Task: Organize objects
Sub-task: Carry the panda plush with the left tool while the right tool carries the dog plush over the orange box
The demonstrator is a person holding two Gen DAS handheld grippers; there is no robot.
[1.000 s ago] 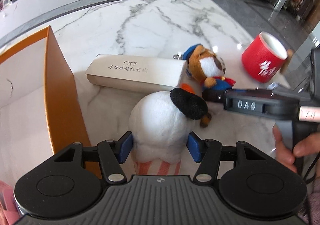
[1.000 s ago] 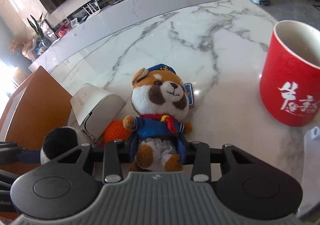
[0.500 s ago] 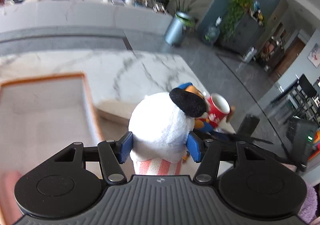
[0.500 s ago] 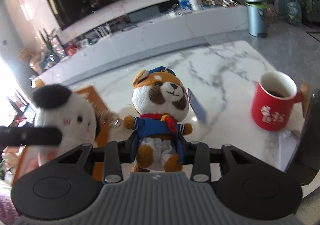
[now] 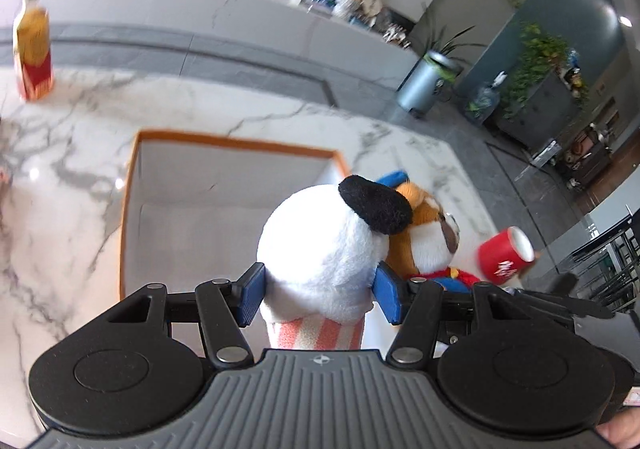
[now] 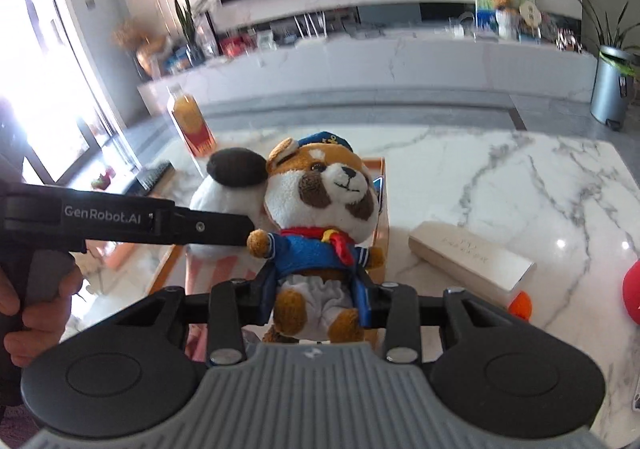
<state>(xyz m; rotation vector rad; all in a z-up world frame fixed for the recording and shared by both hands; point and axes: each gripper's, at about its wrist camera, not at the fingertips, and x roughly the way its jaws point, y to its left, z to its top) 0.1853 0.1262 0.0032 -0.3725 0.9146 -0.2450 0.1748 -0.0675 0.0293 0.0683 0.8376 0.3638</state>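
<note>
Here, white plush [image 5: 320, 261] in left jaws, sailor plush [image 6: 320, 225] in right jaws

Left gripper [image 5: 320, 295], right gripper [image 6: 316, 301] — both clamped, aloft.

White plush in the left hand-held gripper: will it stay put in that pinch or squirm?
The white plush looks soft: the left hand-held gripper pads dent its fluff, so it may shift. Probably light. Its head bulges above the pinch, so it could flop.
</note>
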